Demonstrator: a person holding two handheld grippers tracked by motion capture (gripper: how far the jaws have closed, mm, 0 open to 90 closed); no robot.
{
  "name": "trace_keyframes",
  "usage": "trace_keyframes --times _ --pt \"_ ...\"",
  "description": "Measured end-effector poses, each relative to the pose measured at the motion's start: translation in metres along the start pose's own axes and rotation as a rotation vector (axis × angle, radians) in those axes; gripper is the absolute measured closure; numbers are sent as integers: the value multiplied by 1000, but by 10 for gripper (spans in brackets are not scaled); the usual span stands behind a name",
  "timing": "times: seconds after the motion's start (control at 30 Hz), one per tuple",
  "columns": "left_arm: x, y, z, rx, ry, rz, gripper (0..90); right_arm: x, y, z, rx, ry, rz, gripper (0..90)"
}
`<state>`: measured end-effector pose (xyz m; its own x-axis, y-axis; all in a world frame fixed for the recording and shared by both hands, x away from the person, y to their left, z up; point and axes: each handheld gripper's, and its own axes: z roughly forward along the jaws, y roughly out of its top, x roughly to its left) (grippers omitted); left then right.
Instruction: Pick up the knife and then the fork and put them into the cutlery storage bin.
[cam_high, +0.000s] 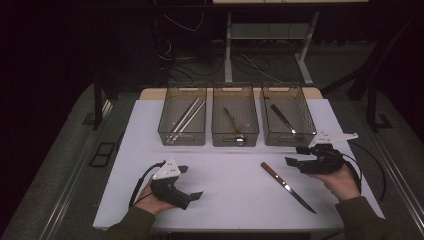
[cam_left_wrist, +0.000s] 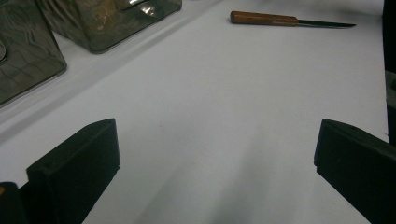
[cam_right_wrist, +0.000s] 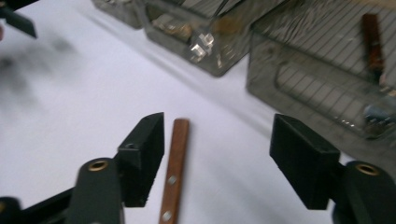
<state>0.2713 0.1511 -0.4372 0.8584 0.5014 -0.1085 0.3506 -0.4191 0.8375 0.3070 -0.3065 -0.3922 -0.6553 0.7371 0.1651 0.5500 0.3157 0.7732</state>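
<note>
A knife with a brown wooden handle lies flat on the white table, blade toward the person. My right gripper hovers just right of the handle end, jaws apart. In the right gripper view the handle lies on the table between the open jaws of the right gripper, close to the left one, and neither pad presses on it. My left gripper rests at the front left, wide open and with nothing in it. In the left gripper view the left gripper faces bare table, with the knife far off.
Three clear bins stand in a row at the back: the left bin holds metal rods, the middle bin a spoon, the right bin a wooden-handled knife. The table drops off at its front edge.
</note>
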Motion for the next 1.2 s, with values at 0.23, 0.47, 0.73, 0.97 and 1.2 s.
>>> trace_keyframes --times 0.23,0.47,0.73,0.97,1.2 --pt "0 0 0 -3 0 0 0 9 -14 2 41 18 1 446" --pt "-1 0 0 -3 0 -1 0 19 -23 6 92 23 -7 512" --pt "-1 0 1 0 1 2 0 28 -31 17 186 7 -22 592" --pt "-1 0 1 4 0 4 0 28 -36 25 240 -5 -31 633" --pt "-1 0 1 6 0 5 0 29 -38 32 275 -5 -31 668"
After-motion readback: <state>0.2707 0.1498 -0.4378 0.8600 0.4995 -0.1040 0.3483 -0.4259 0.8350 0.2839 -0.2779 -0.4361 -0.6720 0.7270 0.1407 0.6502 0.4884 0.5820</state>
